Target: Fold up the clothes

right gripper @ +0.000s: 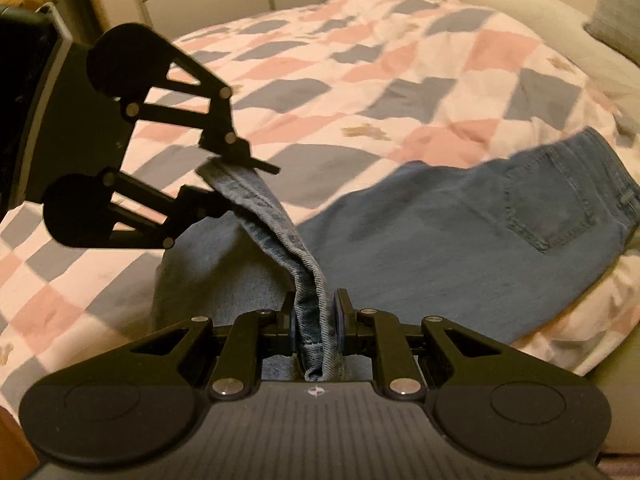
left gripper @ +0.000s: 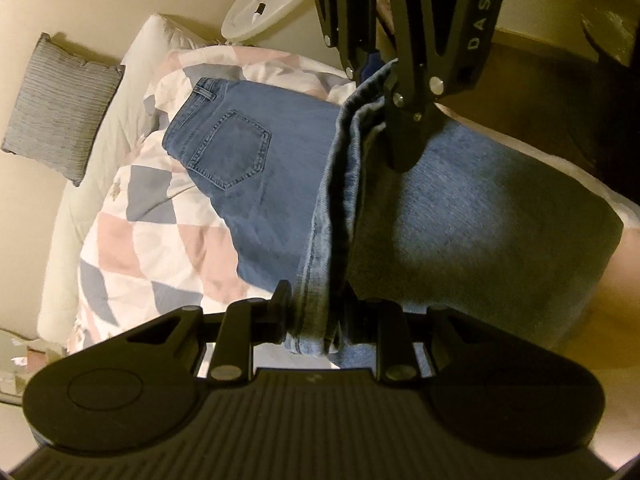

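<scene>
Jeans [right gripper: 460, 232], one pair, lie across my checked quilt [right gripper: 360, 80], seat and back pocket [left gripper: 230, 152] flat, hems lifted. My two grippers both pinch that hem: left gripper [left gripper: 316, 320] closed on one end, right gripper [right gripper: 316, 320] closed on the other. Open quilt beyond; jeans near the bed's edge.

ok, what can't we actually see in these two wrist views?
- Front of the jeans: both views; they lie back pocket up on the quilt.
- Leg below the lifted hem: left wrist; shadowed under the right tool.
- Hem end inside the left tool: cut off by its body.
- Small dark item on the white round table: too small.
- Floor: outside both views.
</scene>
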A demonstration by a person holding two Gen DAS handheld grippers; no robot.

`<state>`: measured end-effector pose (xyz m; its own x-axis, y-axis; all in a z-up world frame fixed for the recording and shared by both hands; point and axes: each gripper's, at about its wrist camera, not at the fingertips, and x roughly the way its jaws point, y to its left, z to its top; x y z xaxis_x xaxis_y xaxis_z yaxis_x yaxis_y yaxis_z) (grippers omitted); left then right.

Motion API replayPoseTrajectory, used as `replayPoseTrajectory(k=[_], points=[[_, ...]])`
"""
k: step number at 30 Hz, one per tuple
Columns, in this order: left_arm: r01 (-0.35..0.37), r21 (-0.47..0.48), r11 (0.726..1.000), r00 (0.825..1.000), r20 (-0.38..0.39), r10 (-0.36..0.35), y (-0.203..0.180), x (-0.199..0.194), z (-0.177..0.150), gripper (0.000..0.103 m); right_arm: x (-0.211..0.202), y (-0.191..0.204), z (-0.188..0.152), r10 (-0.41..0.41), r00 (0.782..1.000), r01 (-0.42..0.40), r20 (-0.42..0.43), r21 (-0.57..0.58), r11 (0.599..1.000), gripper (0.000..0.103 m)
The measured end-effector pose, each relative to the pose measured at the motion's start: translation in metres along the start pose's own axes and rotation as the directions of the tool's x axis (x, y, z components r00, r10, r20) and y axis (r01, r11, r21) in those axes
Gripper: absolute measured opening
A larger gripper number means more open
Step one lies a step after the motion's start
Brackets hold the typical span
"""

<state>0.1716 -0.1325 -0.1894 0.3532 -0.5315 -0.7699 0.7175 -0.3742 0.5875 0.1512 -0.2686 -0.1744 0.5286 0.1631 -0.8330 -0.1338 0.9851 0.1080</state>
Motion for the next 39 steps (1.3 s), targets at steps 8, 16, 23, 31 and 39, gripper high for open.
replayPoseTrajectory(k=[8,16,23,31,39], points=[[0.04,-0.005,0.999,0.999,0.011,-0.04,0.026,0.037,0.011,0.021,0.017,-0.038,0.017,-0.021,0.999,0.021,-0.044,0.012,1.0,0.017],[0.055,-0.028,0.998,0.998,-0.014,-0.056,0.034,0.05,0.016,0.022,0.027,-0.054,0.022,0.008,0.998,-0.007,-0.06,0.009,1.0,0.017],[0.073,-0.04,0.997,0.996,-0.046,-0.075,0.044,0.066,0.026,0.022,0.035,-0.078,0.026,0.045,0.997,-0.045,-0.067,0.006,0.999,0.017],[0.097,-0.059,0.994,0.992,-0.077,-0.101,0.063,0.094,0.041,0.022,0.043,-0.12,0.034,0.079,0.994,-0.079,-0.082,0.013,0.997,0.016],[0.082,-0.099,0.992,0.993,-0.075,-0.089,0.093,0.123,0.065,0.022,0.046,-0.166,0.052,0.081,0.993,-0.08,-0.085,0.006,0.997,0.014]])
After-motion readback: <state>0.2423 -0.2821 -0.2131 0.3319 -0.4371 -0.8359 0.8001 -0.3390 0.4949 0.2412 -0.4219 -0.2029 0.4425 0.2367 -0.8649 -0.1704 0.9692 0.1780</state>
